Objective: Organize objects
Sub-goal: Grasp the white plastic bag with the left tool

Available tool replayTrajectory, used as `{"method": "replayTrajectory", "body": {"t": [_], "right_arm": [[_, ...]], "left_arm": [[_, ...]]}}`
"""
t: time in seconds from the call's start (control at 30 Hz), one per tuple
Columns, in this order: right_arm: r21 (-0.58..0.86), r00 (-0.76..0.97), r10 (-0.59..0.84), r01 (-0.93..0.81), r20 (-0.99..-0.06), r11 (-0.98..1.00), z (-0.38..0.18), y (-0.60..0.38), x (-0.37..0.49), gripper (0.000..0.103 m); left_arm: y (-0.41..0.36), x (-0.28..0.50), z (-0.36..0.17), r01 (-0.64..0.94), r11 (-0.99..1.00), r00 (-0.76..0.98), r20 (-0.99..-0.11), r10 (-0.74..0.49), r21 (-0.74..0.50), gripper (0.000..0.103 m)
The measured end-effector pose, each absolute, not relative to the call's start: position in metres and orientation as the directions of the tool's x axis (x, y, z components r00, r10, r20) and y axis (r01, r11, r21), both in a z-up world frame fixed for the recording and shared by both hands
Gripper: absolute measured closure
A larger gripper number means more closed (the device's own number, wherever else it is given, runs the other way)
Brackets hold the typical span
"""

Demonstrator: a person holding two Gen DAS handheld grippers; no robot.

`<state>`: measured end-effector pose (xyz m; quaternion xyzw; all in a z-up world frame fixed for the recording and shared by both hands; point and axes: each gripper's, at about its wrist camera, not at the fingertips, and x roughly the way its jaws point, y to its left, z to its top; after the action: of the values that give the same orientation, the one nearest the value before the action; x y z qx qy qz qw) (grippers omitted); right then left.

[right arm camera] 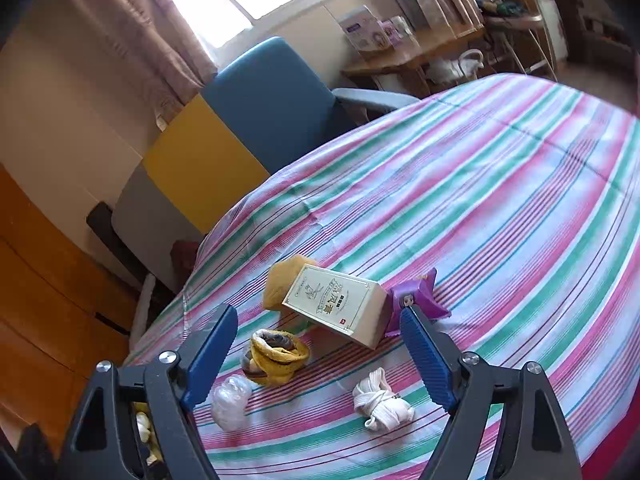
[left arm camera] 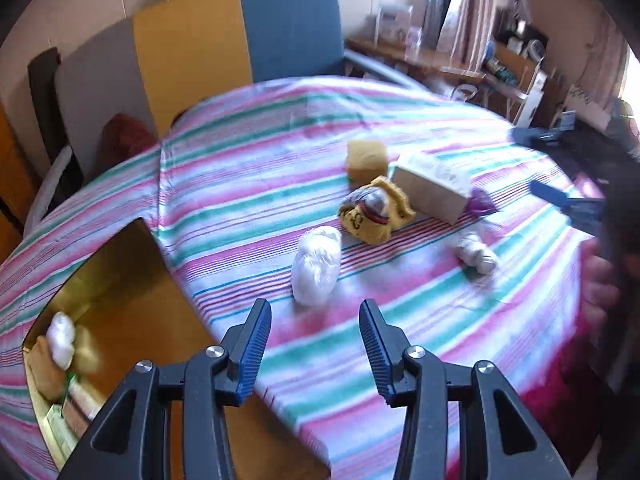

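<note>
1. Between the blue pads of the left gripper [left arm camera: 315, 350] lies only striped cloth; its jaws stand apart and grasp nothing.
2. Just beyond those fingertips, slightly left of centre, lies a white plastic-wrapped bundle [left arm camera: 317, 265] on the striped tablecloth [left arm camera: 248, 168], clear of both pads.
3. Farther out sit a yellow knitted bundle [left arm camera: 376, 212], a yellow sponge block [left arm camera: 367, 159] and a pale carton [left arm camera: 434, 186], the carton touching the knitted bundle's far side as seen here. A purple packet [left arm camera: 482, 201] peeks from behind the carton, and a white cord bundle [left arm camera: 478, 255] lies to the right, apart from the rest.
4. At the lower left, an open brown box [left arm camera: 116, 280] holds several items, blurred.
5. The right gripper [right arm camera: 320, 354] is released too, jaws wide with nothing grasped.
6. In the gap between its fingers, as the right wrist view shows it, lie the knitted bundle [right arm camera: 276, 356] and the carton [right arm camera: 340, 306]; the cord bundle [right arm camera: 380, 404] rests nearer, towards the right finger, and the wrapped bundle [right arm camera: 231, 402] beside the left finger.
7. The purple packet [right arm camera: 416, 294] sits just behind the right fingertip; contact cannot be told.
</note>
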<state>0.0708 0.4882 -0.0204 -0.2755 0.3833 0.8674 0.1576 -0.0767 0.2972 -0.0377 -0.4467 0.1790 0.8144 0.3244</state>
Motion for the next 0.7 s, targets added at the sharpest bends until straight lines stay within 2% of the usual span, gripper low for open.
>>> {"method": "replayTrajectory", "body": {"t": [0.33,0.37,0.4,0.57,0.7], "right_arm": [[0.654,-0.817,0.051,-0.495,-0.574,-0.572,-0.027,0.504,0.079,0.018],[0.654,-0.817,0.048,-0.494,-0.575,-0.572,-0.027,0.504,0.078,0.018],[0.651,-0.815,0.055,-0.499,-0.577,-0.572,-0.027,0.504,0.078,0.018],[0.668,-0.818,0.134,-0.54,-0.559,-0.512,-0.026,0.518,0.093,0.02],[0.669,-0.787,0.092,-0.573,-0.61,-0.474,-0.039,0.525,0.088,0.026]], "left_arm": [[0.348,-0.124,-0.092,-0.673,-0.739,-0.307,-0.912,0.271,0.007,0.051],[0.352,-0.127,-0.099,-0.675,-0.738,-0.288,-0.922,0.258,0.004,0.056],[0.354,-0.129,-0.105,-0.671,-0.741,-0.273,-0.93,0.247,0.0,0.069],[0.341,-0.108,-0.094,-0.688,-0.724,-0.276,-0.902,0.331,-0.055,0.07],[0.316,-0.079,-0.074,-0.707,-0.698,-0.27,-0.868,0.416,-0.115,0.07]]}}
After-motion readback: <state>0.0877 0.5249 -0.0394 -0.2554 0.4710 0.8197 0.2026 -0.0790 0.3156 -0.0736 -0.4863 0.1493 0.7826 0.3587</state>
